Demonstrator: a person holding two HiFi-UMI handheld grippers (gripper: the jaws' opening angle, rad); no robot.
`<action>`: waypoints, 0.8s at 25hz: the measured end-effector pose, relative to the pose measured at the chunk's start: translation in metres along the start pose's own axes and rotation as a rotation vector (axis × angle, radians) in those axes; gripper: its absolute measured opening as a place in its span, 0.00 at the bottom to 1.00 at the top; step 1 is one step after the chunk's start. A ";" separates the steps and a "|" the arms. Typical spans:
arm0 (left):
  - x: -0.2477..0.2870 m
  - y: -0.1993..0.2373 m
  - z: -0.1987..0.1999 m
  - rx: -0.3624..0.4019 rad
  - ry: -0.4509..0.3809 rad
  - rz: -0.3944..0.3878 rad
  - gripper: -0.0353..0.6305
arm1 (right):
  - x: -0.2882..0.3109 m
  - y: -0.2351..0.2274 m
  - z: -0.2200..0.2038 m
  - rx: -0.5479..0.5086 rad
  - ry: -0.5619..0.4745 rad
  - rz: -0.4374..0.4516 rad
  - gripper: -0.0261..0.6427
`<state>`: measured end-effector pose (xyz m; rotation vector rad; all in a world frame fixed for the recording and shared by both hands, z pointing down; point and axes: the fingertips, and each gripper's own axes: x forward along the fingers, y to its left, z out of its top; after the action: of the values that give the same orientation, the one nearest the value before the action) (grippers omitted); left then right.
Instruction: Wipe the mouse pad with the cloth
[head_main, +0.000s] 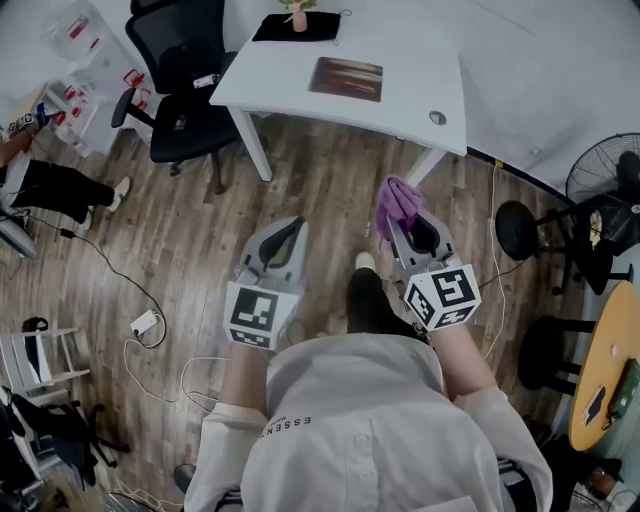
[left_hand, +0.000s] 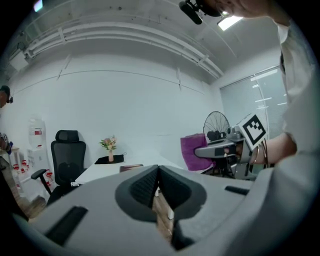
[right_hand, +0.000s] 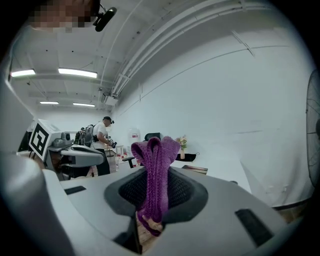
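Observation:
A dark brown rectangular mouse pad (head_main: 345, 78) lies on the white desk (head_main: 290, 75) well ahead of both grippers; it also shows as the mouse pad (right_hand: 196, 169) in the right gripper view. My right gripper (head_main: 400, 225) is shut on a purple cloth (head_main: 396, 203), held over the wood floor short of the desk. The cloth (right_hand: 154, 170) stands up in folds between the right gripper (right_hand: 155, 187) jaws. My left gripper (head_main: 290, 228) hangs level with it to the left; the left gripper (left_hand: 158, 175) is shut with nothing in it.
A black mat with a small flower vase (head_main: 297, 22) sits at the desk's far edge. A black office chair (head_main: 185, 70) stands left of the desk. A fan (head_main: 600, 170), a stool (head_main: 515, 228) and a round wooden table (head_main: 605, 370) are to the right. Cables (head_main: 145, 322) trail on the floor.

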<state>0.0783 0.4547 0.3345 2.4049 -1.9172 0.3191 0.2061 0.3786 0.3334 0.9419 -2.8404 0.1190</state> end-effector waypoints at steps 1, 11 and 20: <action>0.009 0.004 -0.001 -0.001 0.005 0.008 0.06 | 0.009 -0.008 -0.001 0.007 0.003 0.006 0.18; 0.152 0.053 0.017 -0.002 0.050 0.107 0.06 | 0.122 -0.121 0.018 0.019 0.027 0.121 0.18; 0.283 0.079 0.034 0.003 0.077 0.119 0.06 | 0.203 -0.228 0.020 0.043 0.074 0.158 0.18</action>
<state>0.0659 0.1593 0.3482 2.2496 -2.0313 0.4136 0.1796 0.0748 0.3535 0.7035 -2.8512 0.2286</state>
